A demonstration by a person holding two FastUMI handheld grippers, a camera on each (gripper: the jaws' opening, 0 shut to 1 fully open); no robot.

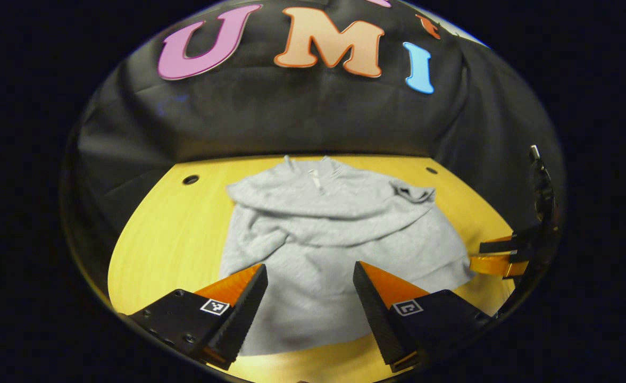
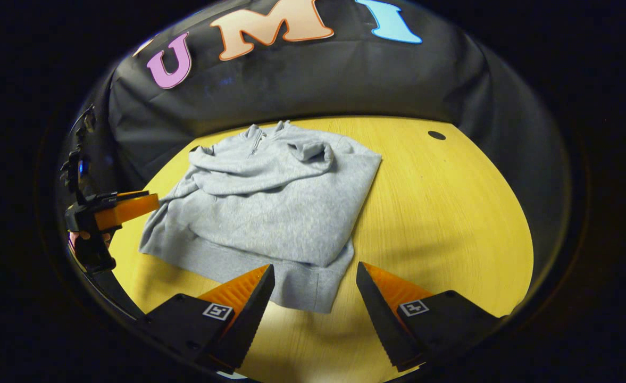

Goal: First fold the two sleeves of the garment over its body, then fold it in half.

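table: yellow wooden top (image 1: 169, 234), spans the lower middle of both views | holes: one dark round hole upper left (image 1: 190, 180), one upper right (image 1: 431, 171) of the tabletop in left gripper view; one at upper right (image 2: 436, 135) in right gripper view | wall: black cloth (image 1: 302, 111), wrinkled, across the top behind the table

Both grippers, left gripper (image 1: 310, 298) and right gripper (image 2: 315, 300), have black bodies, wedge-shaped jaws with ridged inner faces, small square black-and-white markers and screws.
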